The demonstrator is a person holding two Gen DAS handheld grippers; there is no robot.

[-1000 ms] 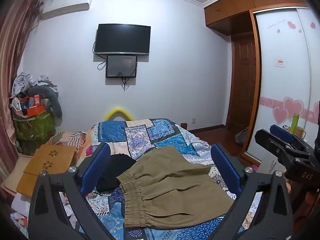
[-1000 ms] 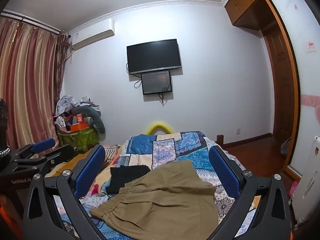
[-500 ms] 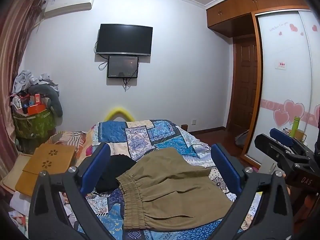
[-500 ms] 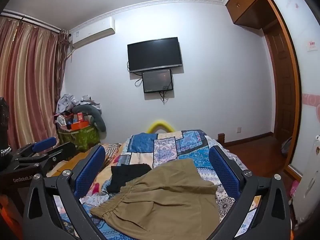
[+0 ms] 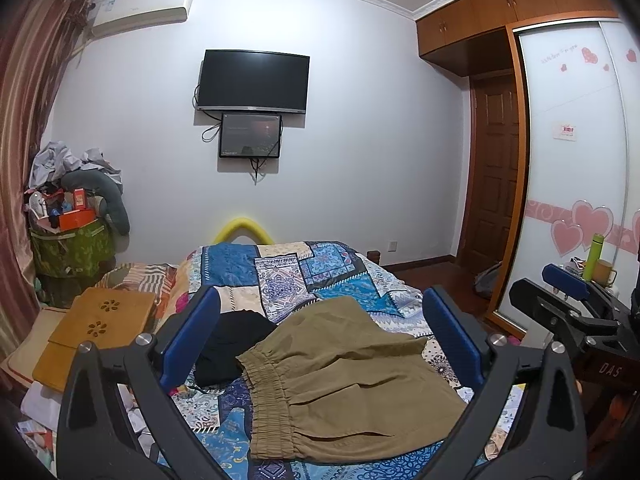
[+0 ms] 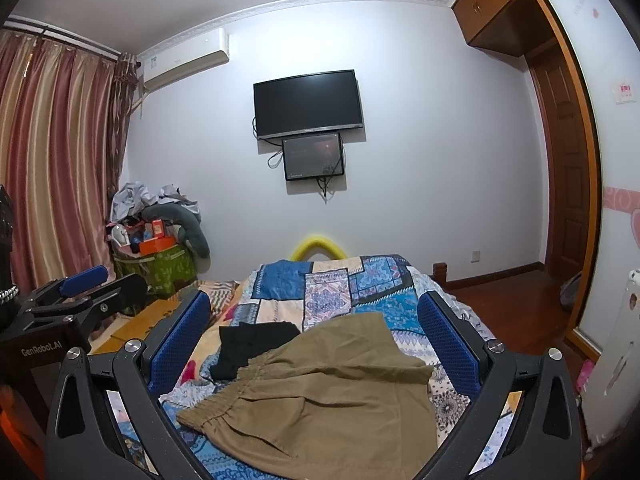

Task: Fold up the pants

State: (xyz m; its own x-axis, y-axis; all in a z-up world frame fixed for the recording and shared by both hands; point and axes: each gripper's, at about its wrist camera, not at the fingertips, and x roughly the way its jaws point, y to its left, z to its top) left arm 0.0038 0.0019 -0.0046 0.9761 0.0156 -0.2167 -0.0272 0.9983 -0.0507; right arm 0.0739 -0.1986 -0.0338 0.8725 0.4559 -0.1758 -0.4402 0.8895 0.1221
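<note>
Khaki pants (image 5: 344,384) with an elastic waistband lie folded on the patchwork bedspread (image 5: 280,268), waistband to the left; they also show in the right wrist view (image 6: 320,396). My left gripper (image 5: 320,332) is open and empty, held above the pants without touching them. My right gripper (image 6: 316,336) is open and empty, also above the pants. Each gripper shows at the edge of the other's view, the right gripper (image 5: 568,300) and the left gripper (image 6: 80,288).
A black garment (image 5: 232,348) lies beside the waistband. A wooden lap desk (image 5: 96,328) sits left of the bed, near a cluttered green bin (image 5: 72,248). A wardrobe with sliding doors (image 5: 576,200) and a green bottle (image 5: 594,256) stand at right.
Both grippers have tilted up slightly, so the room sits a little lower in view. The pants have not moved.
</note>
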